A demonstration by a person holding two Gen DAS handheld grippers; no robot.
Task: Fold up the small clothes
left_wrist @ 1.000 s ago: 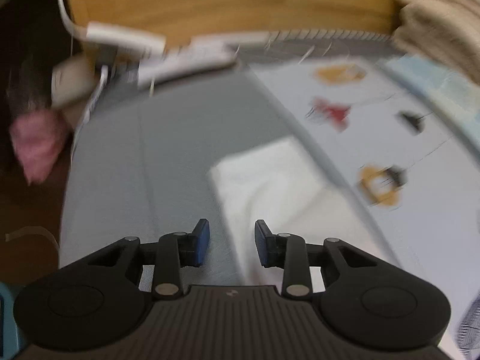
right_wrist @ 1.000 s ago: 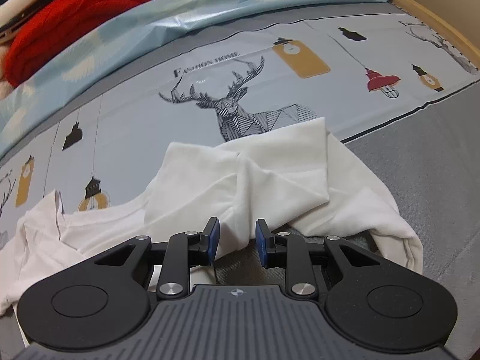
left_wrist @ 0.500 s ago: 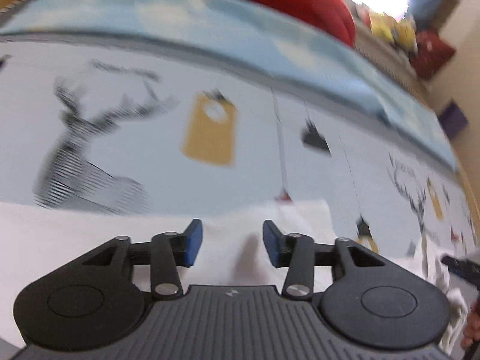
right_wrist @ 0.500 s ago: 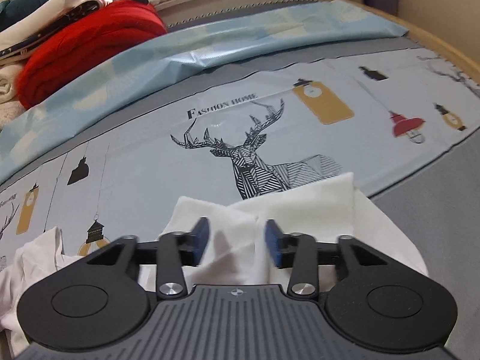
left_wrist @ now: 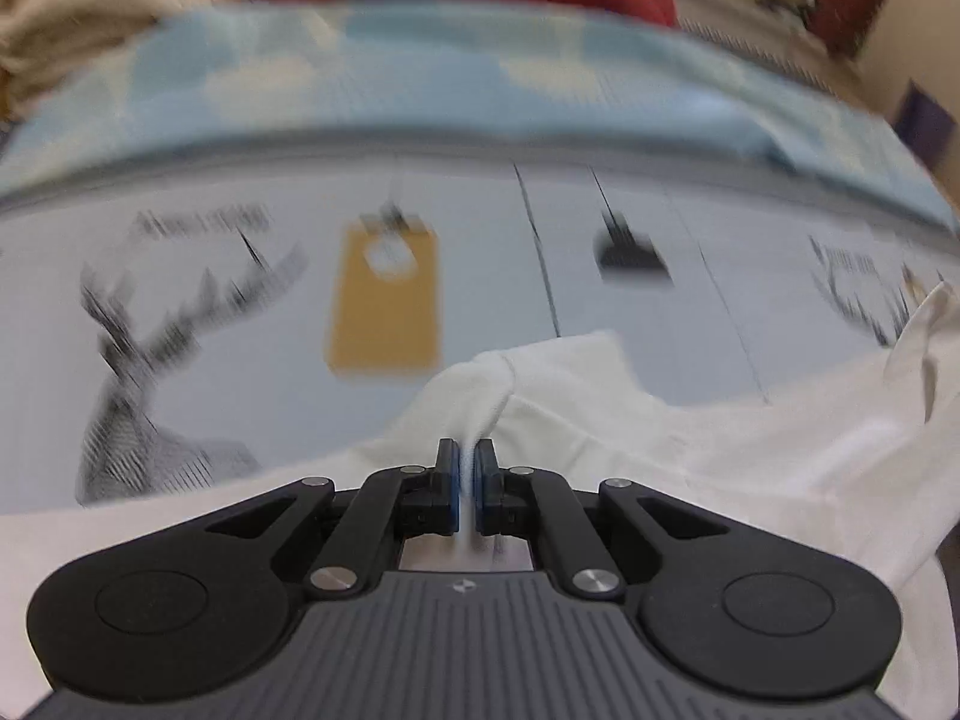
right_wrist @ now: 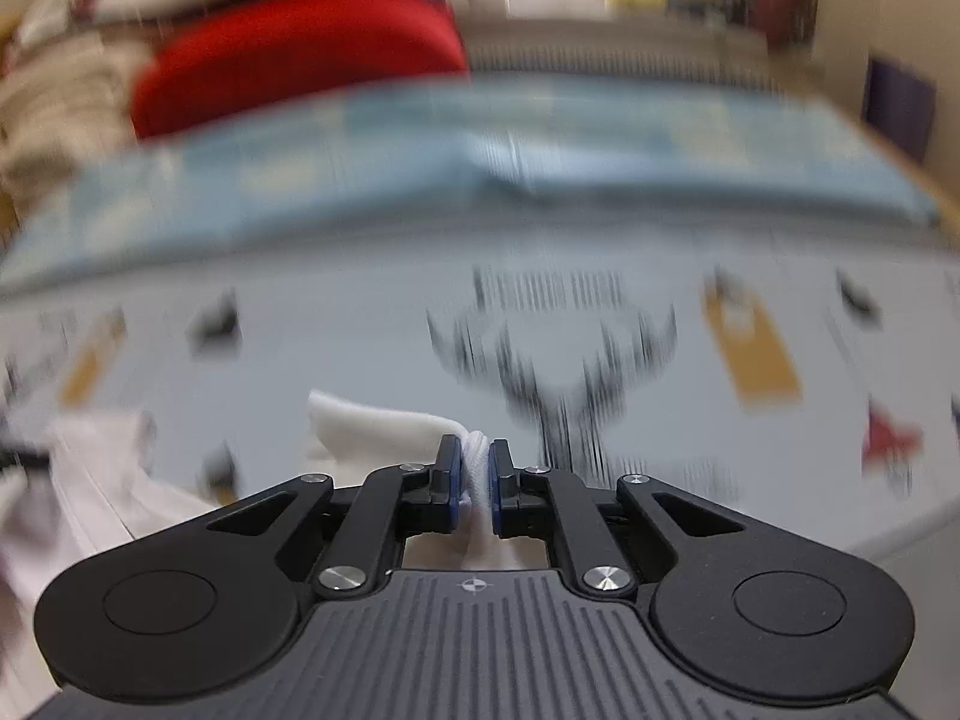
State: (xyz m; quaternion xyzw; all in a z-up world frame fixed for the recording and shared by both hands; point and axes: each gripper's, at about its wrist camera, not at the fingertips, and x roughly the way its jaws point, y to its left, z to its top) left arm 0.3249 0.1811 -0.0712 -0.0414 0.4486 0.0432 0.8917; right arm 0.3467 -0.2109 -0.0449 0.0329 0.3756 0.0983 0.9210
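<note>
A small white garment (left_wrist: 690,450) lies crumpled on a bed sheet printed with deer and lanterns. My left gripper (left_wrist: 467,468) is shut on a pinched fold of the white cloth, which rises in a ridge just ahead of the jaws. My right gripper (right_wrist: 474,468) is shut on a bunched edge of the same white garment (right_wrist: 384,426), whose cloth trails off to the left. Both views are blurred by motion.
A light blue quilt (left_wrist: 480,78) runs across the back of the bed (left_wrist: 660,324). A red folded blanket (right_wrist: 300,54) and beige towels (right_wrist: 48,96) are stacked behind it. More white cloth (right_wrist: 90,480) lies at the lower left of the right wrist view.
Both grippers went from open over the white garment to shut on its cloth. The left view swung from the bed's grey edge round to the printed sheet.
</note>
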